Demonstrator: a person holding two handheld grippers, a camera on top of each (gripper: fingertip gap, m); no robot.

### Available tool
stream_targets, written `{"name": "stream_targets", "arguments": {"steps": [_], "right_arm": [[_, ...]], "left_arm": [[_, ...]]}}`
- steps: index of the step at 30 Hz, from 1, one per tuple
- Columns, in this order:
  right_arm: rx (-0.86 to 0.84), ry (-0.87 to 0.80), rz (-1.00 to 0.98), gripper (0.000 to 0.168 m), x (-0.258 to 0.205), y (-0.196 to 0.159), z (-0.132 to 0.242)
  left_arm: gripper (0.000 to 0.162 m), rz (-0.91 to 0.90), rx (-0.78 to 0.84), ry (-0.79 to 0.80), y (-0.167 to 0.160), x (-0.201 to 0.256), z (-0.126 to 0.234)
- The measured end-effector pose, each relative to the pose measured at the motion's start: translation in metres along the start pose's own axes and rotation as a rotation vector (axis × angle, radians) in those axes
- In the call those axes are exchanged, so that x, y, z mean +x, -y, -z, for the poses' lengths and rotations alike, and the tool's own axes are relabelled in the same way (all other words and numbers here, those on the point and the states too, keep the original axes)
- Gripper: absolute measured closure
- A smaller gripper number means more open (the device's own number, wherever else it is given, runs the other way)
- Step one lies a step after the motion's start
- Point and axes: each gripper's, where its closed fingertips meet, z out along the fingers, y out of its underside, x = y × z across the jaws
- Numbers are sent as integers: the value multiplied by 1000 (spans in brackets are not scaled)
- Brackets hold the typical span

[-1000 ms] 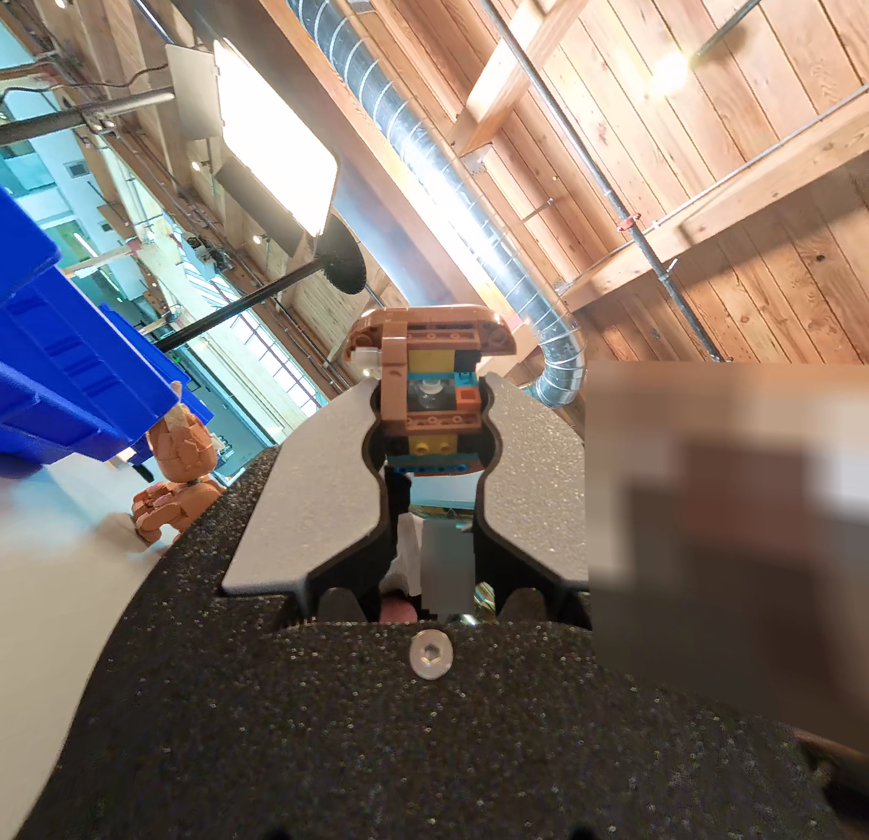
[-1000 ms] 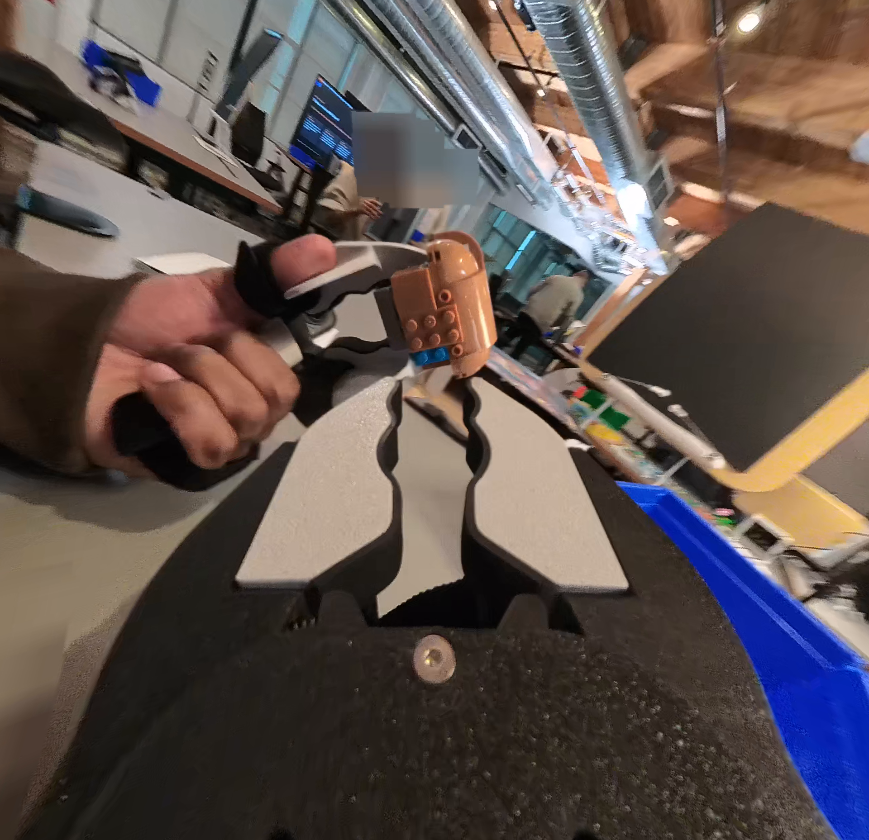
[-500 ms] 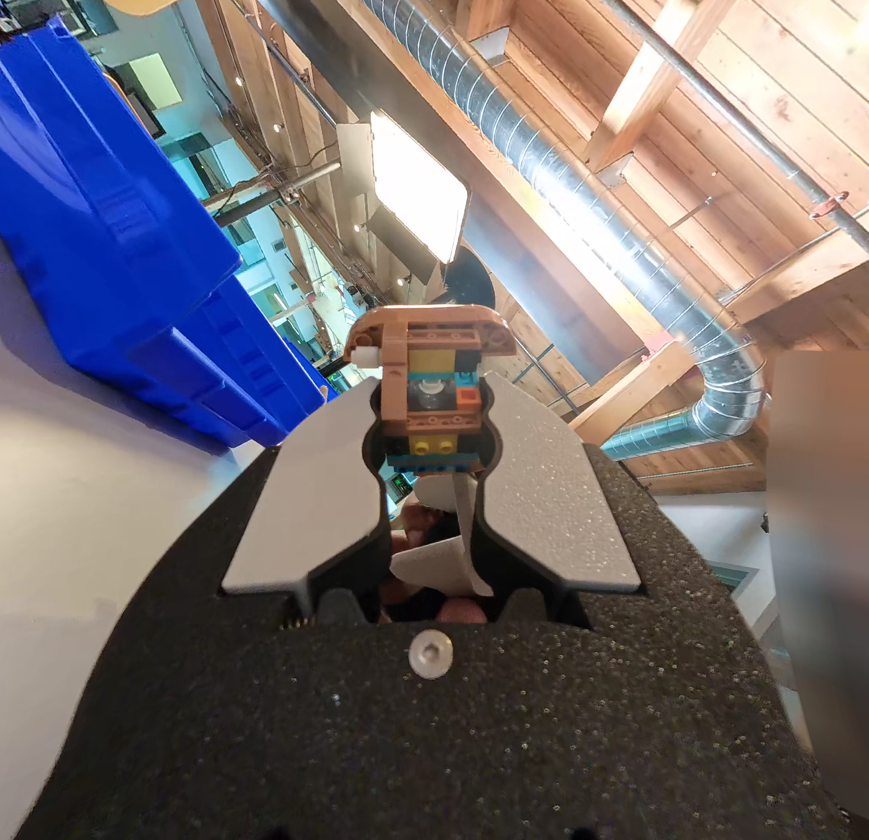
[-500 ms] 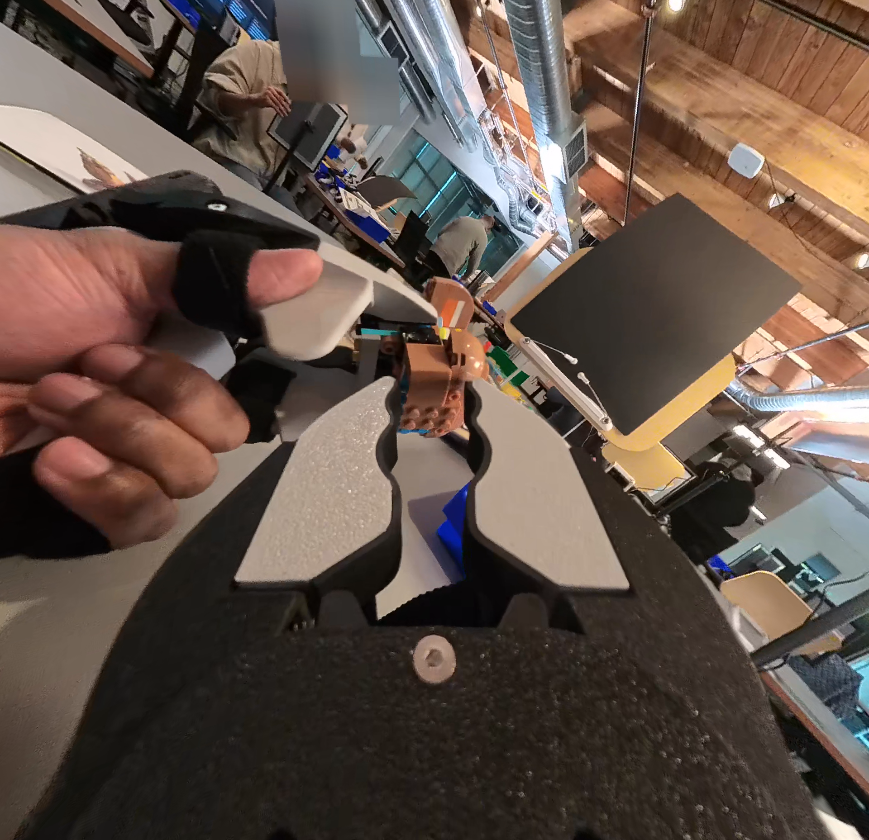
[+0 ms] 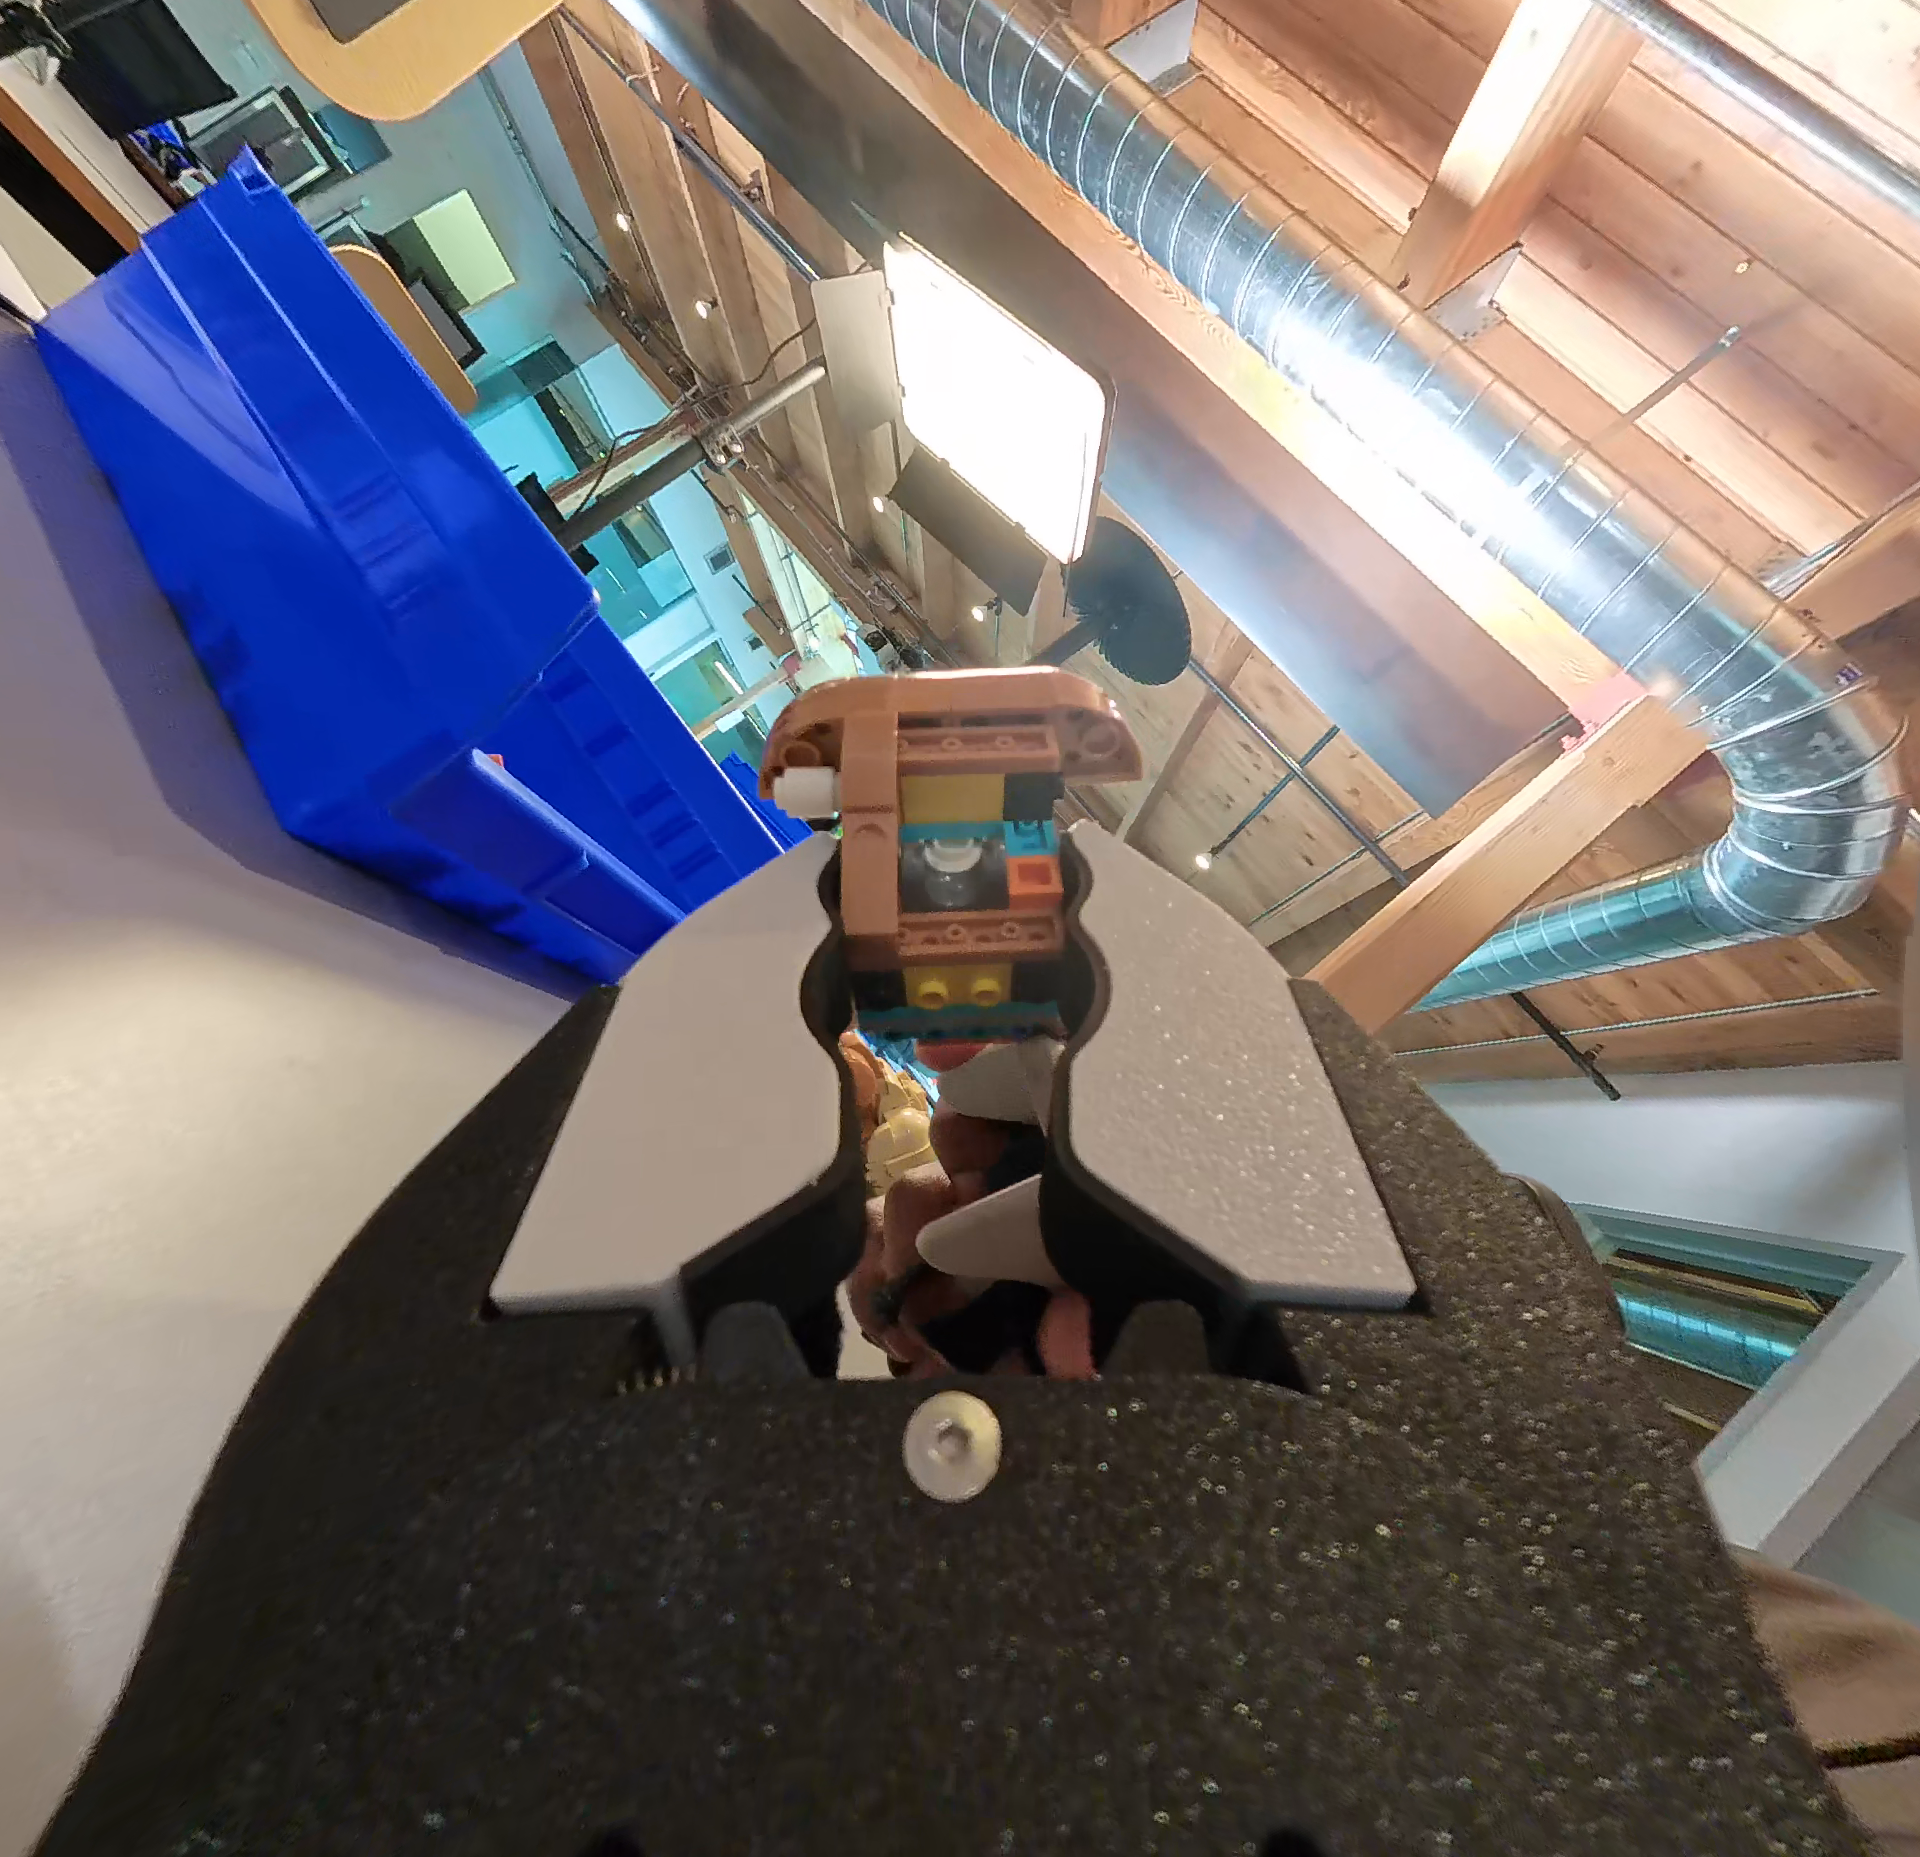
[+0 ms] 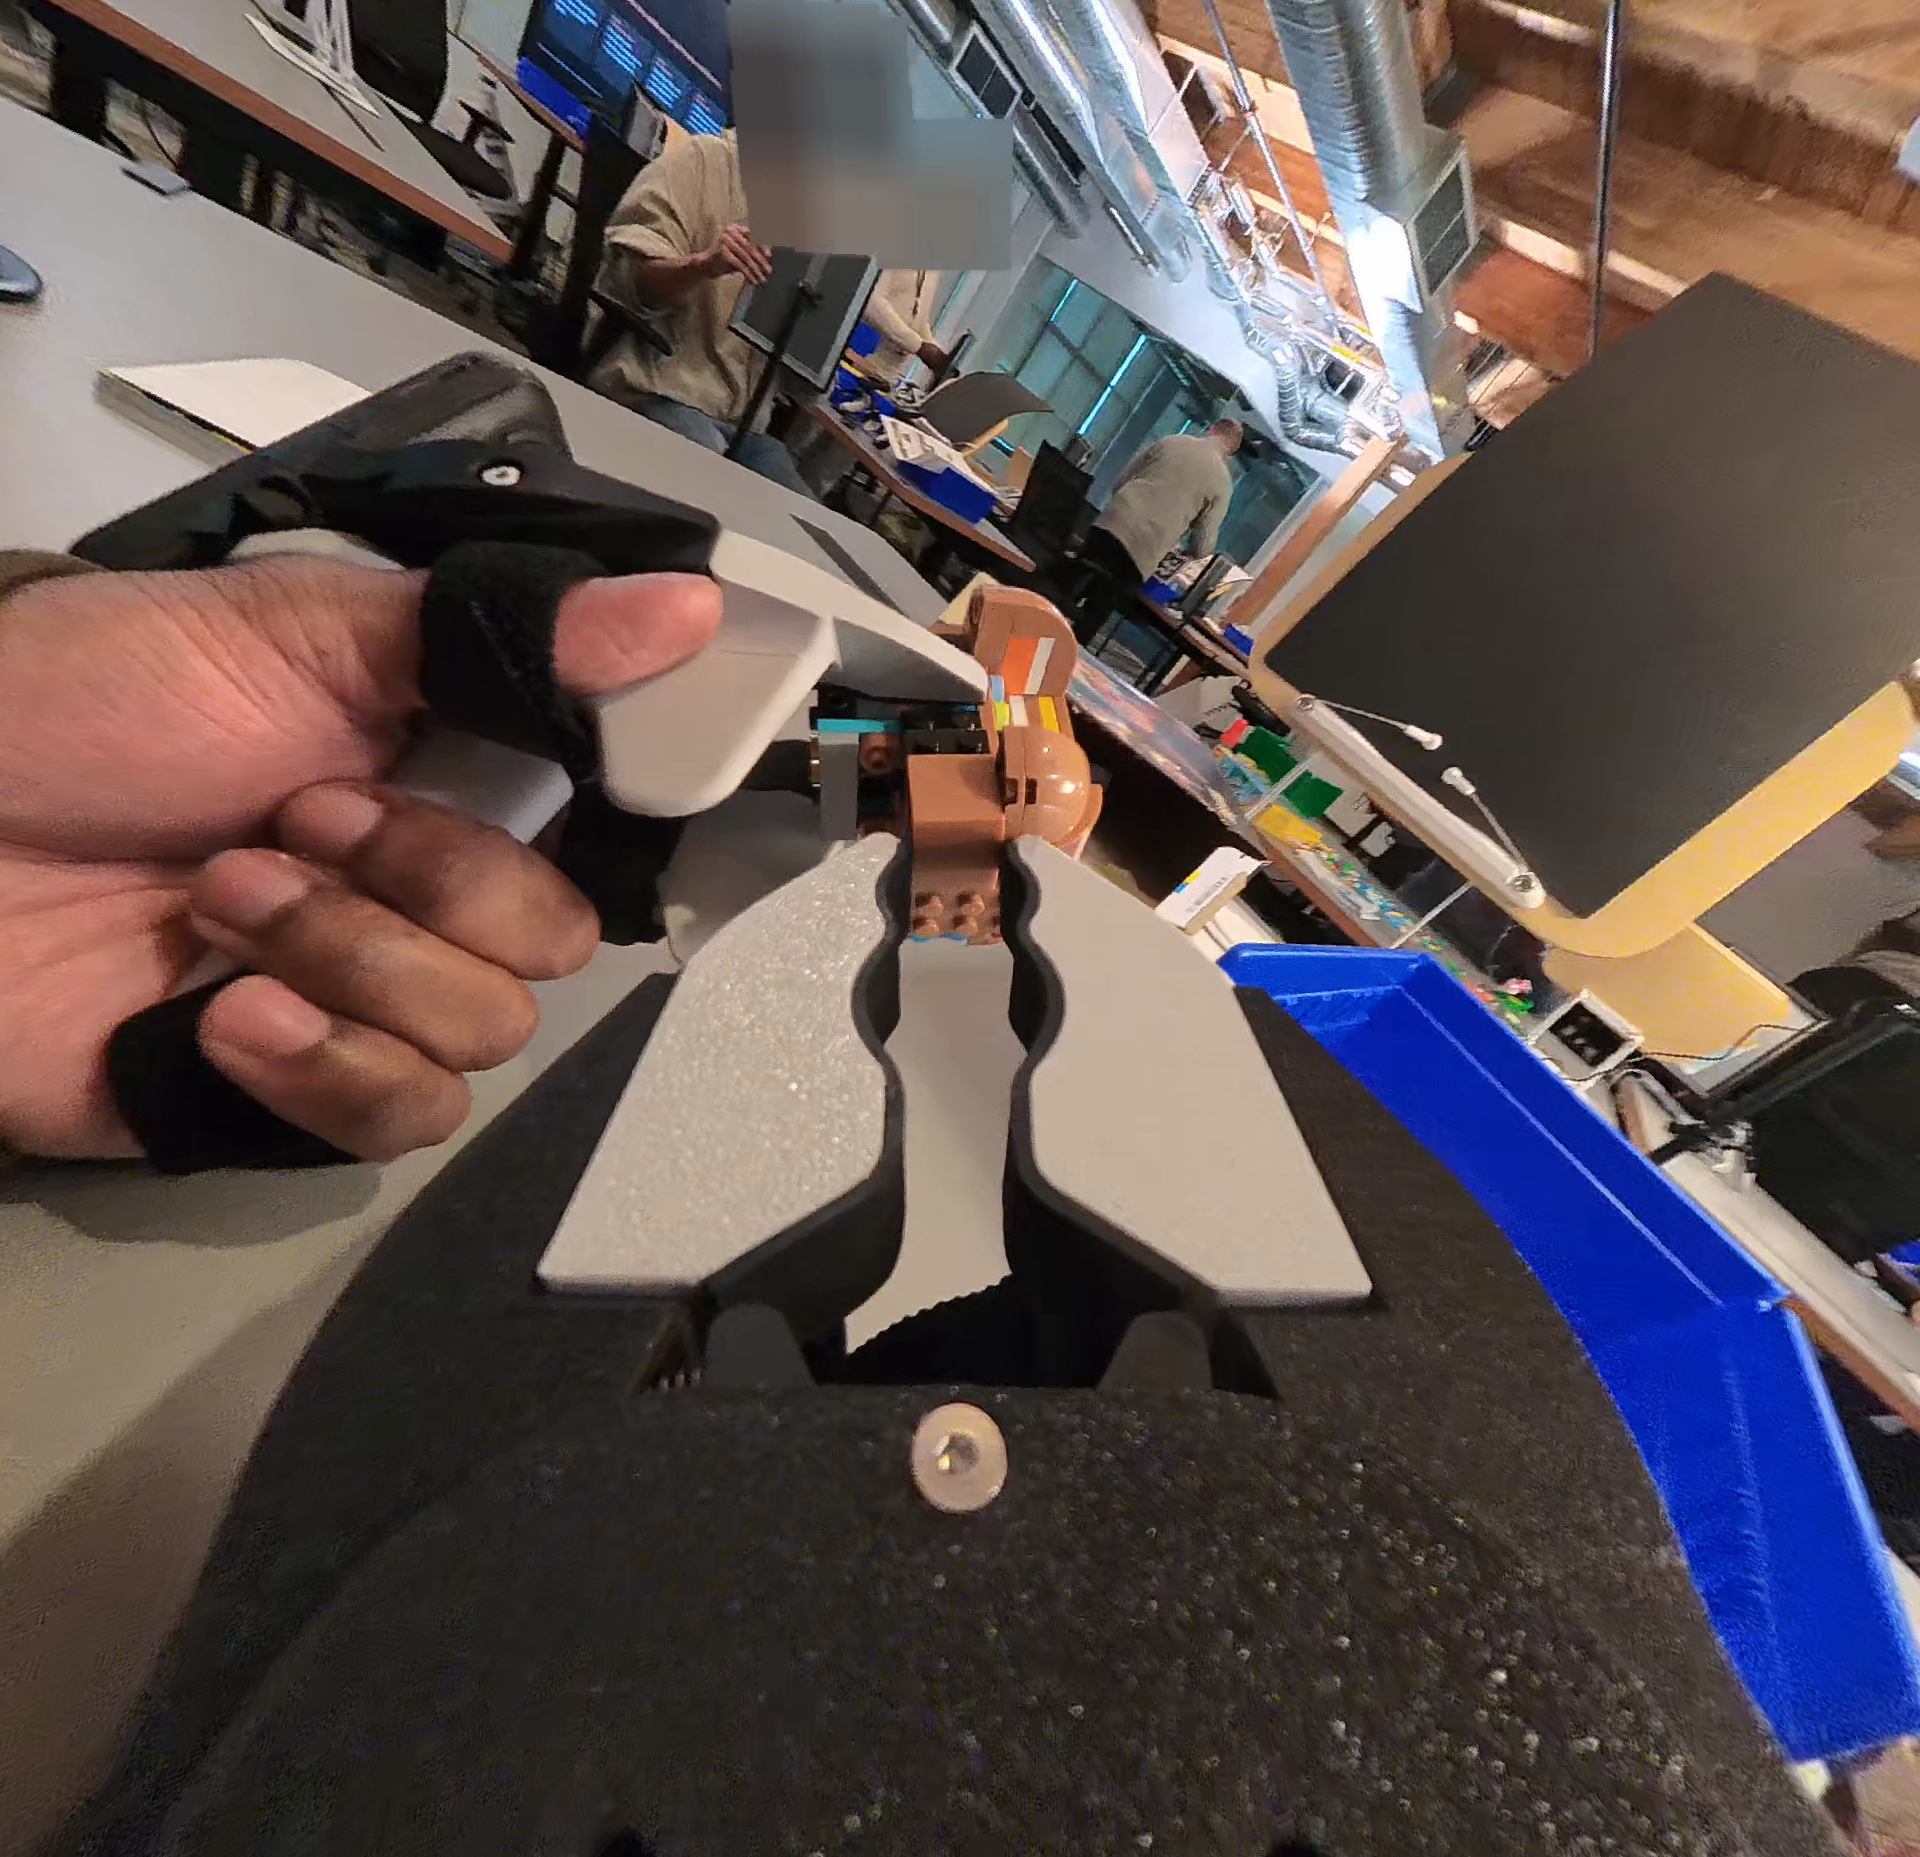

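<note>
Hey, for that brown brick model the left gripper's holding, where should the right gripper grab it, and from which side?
Probably the studded brown stub at the brick model's lower end, approached from below. The left gripper already clamps its middle, and the rounded cap looks likely to slip. In the right wrist view the right gripper sits around that stub; contact is unclear.

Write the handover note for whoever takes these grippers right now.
Left gripper: shut on the brick model, holding it up off the table.
Right gripper: jaws close round the model's brown studded end and seem to pinch it.
Both grippers hold the same model and meet at an angle. The model is in one piece.
Blue bin: on the table, just right of the right gripper.
</note>
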Motion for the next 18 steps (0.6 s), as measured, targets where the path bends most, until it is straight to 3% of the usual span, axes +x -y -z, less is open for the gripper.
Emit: {"name": "stream_targets", "arguments": {"steps": [7,14,18], "right_arm": [[-4,2,0,153,0,-3,0],[-43,-1,31,153,-1,-9,-1],[-33,49,-35,154,-1,-9,0]], "left_arm": [[125,-76,-17,36,-1,0,0],[125,-300,-50,122,-4,2,0],[125,-251,-77,108,-6,0,0]]}}
